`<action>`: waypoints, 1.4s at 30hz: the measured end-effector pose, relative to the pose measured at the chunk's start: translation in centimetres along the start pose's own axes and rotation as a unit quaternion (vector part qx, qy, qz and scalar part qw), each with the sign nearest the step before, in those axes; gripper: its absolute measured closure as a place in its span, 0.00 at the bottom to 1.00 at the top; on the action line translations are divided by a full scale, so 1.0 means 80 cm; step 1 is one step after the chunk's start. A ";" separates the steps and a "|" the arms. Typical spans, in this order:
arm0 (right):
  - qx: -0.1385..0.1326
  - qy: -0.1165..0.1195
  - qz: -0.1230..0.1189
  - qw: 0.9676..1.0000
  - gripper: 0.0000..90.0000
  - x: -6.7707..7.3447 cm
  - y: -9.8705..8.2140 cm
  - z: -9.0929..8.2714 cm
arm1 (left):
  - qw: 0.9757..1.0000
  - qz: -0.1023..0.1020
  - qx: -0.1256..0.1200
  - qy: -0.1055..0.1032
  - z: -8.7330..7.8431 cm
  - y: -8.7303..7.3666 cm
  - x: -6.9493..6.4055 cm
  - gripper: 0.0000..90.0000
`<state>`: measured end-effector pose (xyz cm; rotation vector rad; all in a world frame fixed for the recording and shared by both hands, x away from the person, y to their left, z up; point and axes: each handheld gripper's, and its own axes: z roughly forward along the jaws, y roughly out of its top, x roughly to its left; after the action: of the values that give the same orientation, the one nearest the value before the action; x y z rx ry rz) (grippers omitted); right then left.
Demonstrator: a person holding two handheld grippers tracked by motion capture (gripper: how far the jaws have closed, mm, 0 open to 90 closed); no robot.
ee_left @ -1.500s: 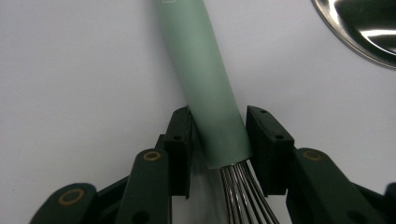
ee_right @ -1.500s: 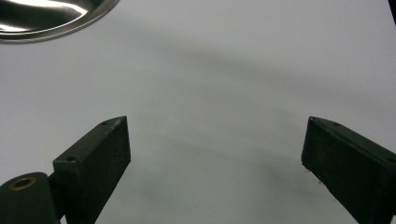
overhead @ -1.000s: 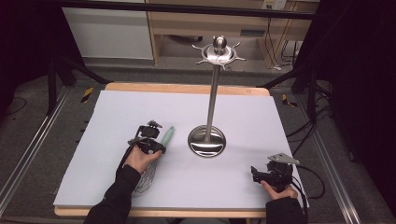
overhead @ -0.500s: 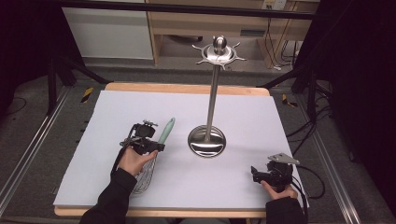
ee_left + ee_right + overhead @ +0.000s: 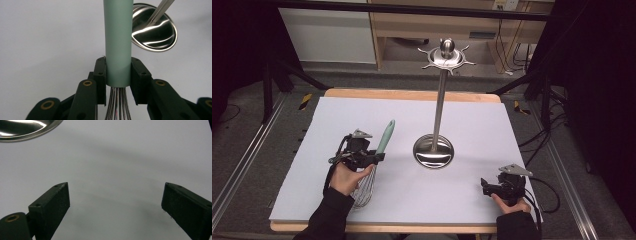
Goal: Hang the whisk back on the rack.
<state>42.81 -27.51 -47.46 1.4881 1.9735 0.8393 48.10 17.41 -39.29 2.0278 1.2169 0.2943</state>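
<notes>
Whisk (image 5: 377, 159) now raised, handle tilted up toward the stand (image 5: 435, 148).
Pale green handle, steel wires; my left gripper (image 5: 117, 75) clamps it. My right gripper (image 5: 115, 202) gapes over bare table (image 5: 472, 120).

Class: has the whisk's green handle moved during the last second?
Yes. The green handle, held in the left claw, has tilted up, pointing farther from the person, beside the stand's base.

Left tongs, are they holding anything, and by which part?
Yes: the left tongs are shut on a whisk, gripping the bottom end of its green handle, just above the wires. The right tongs are open and hold nothing.
</notes>
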 end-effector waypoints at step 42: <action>-0.001 -0.007 -0.005 1.000 0.09 0.000 0.000 0.000 | 0.983 0.038 -0.178 -0.018 -0.096 -0.005 -0.011 0.77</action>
<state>42.84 -27.50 -47.46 1.4779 1.9679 0.8231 43.24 20.44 -34.03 1.7611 0.9859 0.4741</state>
